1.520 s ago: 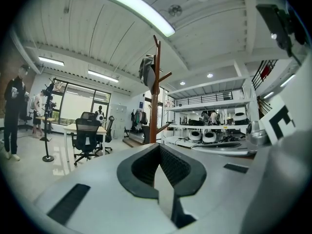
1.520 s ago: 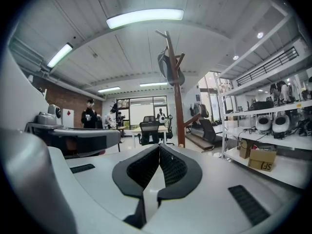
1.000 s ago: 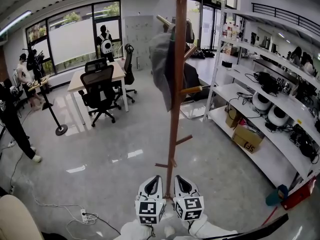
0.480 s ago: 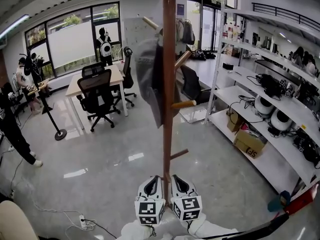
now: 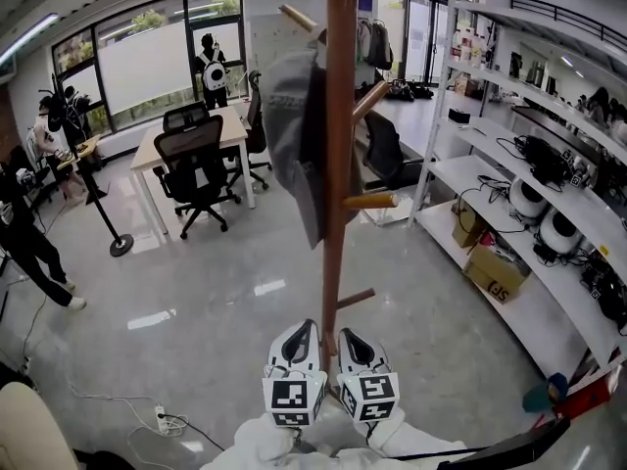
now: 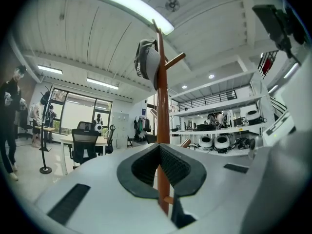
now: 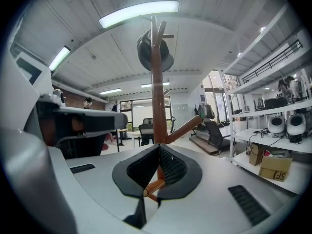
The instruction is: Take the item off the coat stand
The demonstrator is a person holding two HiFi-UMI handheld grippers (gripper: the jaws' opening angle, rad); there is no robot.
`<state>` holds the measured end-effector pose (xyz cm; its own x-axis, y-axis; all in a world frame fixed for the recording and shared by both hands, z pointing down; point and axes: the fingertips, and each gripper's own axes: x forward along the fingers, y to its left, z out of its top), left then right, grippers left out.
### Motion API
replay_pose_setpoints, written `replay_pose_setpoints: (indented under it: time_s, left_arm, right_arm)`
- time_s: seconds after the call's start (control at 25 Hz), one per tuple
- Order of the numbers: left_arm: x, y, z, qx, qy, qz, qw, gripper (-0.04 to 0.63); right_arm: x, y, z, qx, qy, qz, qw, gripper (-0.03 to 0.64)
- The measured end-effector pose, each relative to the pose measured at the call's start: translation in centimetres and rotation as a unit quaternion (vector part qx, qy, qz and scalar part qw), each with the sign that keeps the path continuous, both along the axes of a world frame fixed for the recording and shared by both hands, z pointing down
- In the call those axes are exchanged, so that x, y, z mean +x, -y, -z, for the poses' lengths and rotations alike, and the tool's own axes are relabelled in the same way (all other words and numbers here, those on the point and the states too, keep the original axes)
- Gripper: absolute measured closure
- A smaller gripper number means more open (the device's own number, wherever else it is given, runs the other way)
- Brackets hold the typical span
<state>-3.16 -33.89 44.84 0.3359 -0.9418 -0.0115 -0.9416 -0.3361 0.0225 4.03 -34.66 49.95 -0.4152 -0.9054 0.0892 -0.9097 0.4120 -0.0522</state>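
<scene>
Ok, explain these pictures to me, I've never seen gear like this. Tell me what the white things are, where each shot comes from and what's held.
A person carries two tools: the left hand-held gripper and the right hand-held gripper, each bearing a patterned marker cube. The wide picture comes from a camera on the person's head, looking down; the other two come from cameras riding on each one, looking along its jaws. Both pairs of jaws are closed, holding nothing. Just ahead a wooden coat stand rises from the grey floor, with a grey fabric item hanging on an upper peg, untouched.
</scene>
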Motion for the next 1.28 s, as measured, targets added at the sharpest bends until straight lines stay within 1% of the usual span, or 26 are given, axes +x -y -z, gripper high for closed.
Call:
replay_pose_setpoints:
  time_s: [0.08,0.16,0.24,0.32,0.48,0.52,0.56,0.6,0.8,0.92,1.04,1.16,1.28]
  left_arm:
    - [0.0,0.3,1.9,0.014,-0.005,-0.002,0.9999,0.595]
    - [0.2,0.6,4.1,0.029,-0.009,-0.014,0.9994,0.594]
    - [0.6,1.0,6.2,0.039,-0.005,-0.033,0.9987,0.594]
    - [0.6,1.3,8.1,0.05,-0.001,-0.041,0.9979,0.594]
    - [-0.3,1.5,11.6,0.08,0.003,-0.021,0.9966,0.592]
    - [-0.4,1.5,12.3,0.087,0.001,-0.02,0.996,0.567]
    - [-0.4,1.4,13.0,0.092,-0.001,-0.022,0.9955,0.489]
    - [-0.4,1.4,13.6,0.096,-0.003,-0.024,0.9951,0.454]
    - [0.4,1.6,16.4,0.115,0.012,-0.031,0.9928,0.407]
    - [1.2,2.3,17.9,0.119,0.02,-0.031,0.9923,0.364]
    - [1.1,3.6,19.2,0.121,0.033,-0.009,0.9921,0.345]
    - [0.4,4.4,20.3,0.13,0.028,0.011,0.9911,0.344]
    - [0.1,4.7,21.0,0.136,0.028,0.022,0.99,0.344]
  right_arm:
    - [0.1,0.3,0.1,0.001,-0.001,-0.002,1.0,0.607]
    - [0.2,0.5,0.1,0.001,0.0,-0.006,1.0,0.607]
    - [0.0,0.5,0.1,0.0,0.002,-0.006,1.0,0.607]
    - [-0.2,0.2,0.1,-0.001,0.003,-0.005,1.0,0.607]
    - [-0.1,-0.1,0.2,-0.001,0.002,-0.007,1.0,0.607]
    - [0.0,-0.2,0.2,-0.001,0.003,-0.009,1.0,0.607]
    - [0.1,-0.2,0.2,-0.001,0.003,-0.01,1.0,0.607]
    - [0.2,-0.3,0.2,-0.001,0.003,-0.011,1.0,0.607]
    - [0.5,-0.6,0.1,-0.003,0.004,-0.015,1.0,0.607]
    - [0.8,-0.8,0.3,-0.001,0.004,-0.017,1.0,0.607]
    - [1.0,-0.9,0.3,-0.002,0.004,-0.019,1.0,0.607]
    - [1.0,-1.0,0.1,-0.006,0.005,-0.021,1.0,0.607]
    - [1.2,-1.2,-0.2,-0.009,0.006,-0.024,1.0,0.607]
